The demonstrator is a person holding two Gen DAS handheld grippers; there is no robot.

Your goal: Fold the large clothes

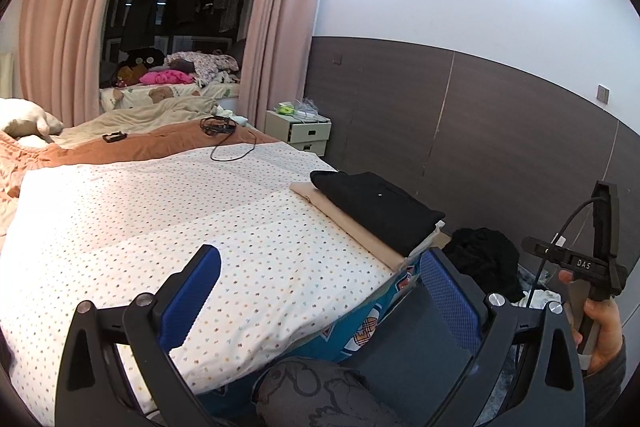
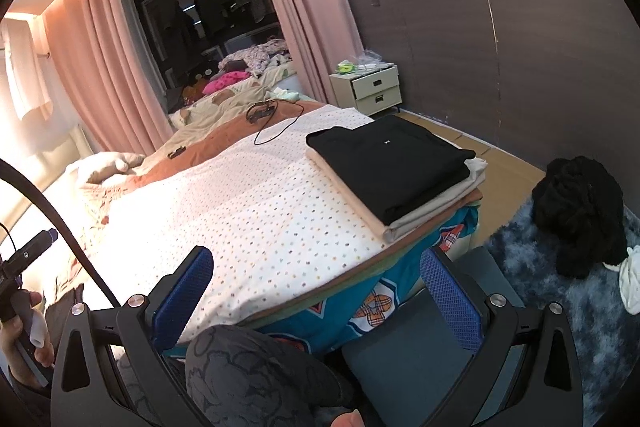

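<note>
knee: a grey patterned trouser knee [image 1: 320,387] fills the bottom centre of the left wrist view, right under the camera; the same knee sits at bottom centre of the right wrist view.
left gripper: the left gripper [image 1: 320,283] frames the lower part of its own view, its blue-padded fingers [image 1: 200,291] spread wide apart with nothing between them.
right gripper: the right gripper [image 2: 320,287] is likewise wide open and empty in the lower part of its view, blue pads [image 2: 448,291] well apart; in the left wrist view its black handle stands at the right edge, held by a hand [image 1: 600,327].
left hand: at the lower left edge of the right wrist view, a hand [image 2: 24,343] grips the other tool's handle.
bed: a bed [image 2: 224,211] under a white dotted sheet runs from lower centre toward the upper left of both frames, with an orange-brown blanket [image 2: 224,143] further back.
folded stack: a folded black garment [image 2: 388,163] lies on top of folded beige cloth [image 2: 360,203], at the bed's near right corner, right of centre in the frame.
unfolded clothes: a black crumpled heap [image 2: 580,211] lies on the blue shaggy rug [image 2: 560,307] at the right of the frame, with a white cloth [image 2: 632,279] touching its lower edge.
cable: a black cable [image 2: 272,123] loops on the sheet behind the stack.
nightstand: a pale two-drawer nightstand [image 2: 372,87] stands against the dark wall panel, upper right of centre.
curtains: pink curtains [image 2: 108,67] hang either side of a dark window alcove at upper centre.
</note>
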